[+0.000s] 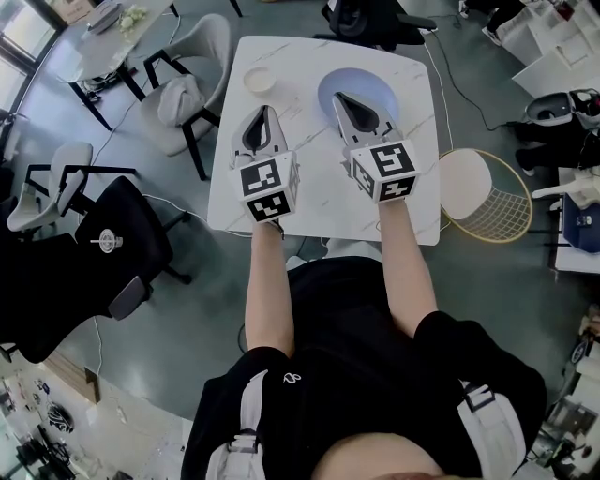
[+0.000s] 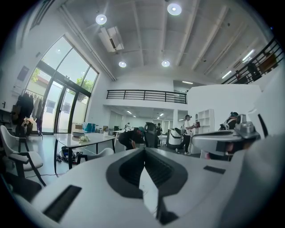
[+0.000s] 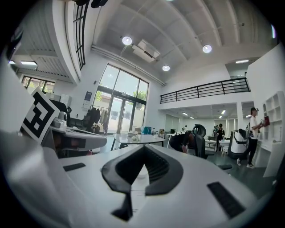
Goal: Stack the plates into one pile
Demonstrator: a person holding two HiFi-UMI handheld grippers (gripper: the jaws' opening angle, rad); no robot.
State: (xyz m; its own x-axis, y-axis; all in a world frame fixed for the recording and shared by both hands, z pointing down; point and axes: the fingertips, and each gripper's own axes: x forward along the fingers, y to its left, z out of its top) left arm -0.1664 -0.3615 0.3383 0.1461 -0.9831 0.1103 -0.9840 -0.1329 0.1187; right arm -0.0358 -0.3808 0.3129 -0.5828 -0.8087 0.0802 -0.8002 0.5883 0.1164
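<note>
On the white marble table (image 1: 417,202) lie two plates. A small cream plate (image 1: 260,80) sits at the far left, and a larger pale blue plate (image 1: 326,94) at the far middle. My left gripper (image 1: 265,112) hovers just nearer than the cream plate, shut and empty. My right gripper (image 1: 343,97) reaches over the blue plate and hides part of it; it is also shut with nothing in it. Both gripper views look level across the room, with the left gripper (image 2: 144,150) and the right gripper (image 3: 143,148) closed tip to tip. Neither of those views shows a plate clearly.
A grey armchair (image 1: 187,89) stands at the table's left side and a black office chair (image 1: 112,244) nearer left. A gold wire basket (image 1: 487,197) sits on the floor to the right. Another black chair (image 1: 370,19) is at the far edge.
</note>
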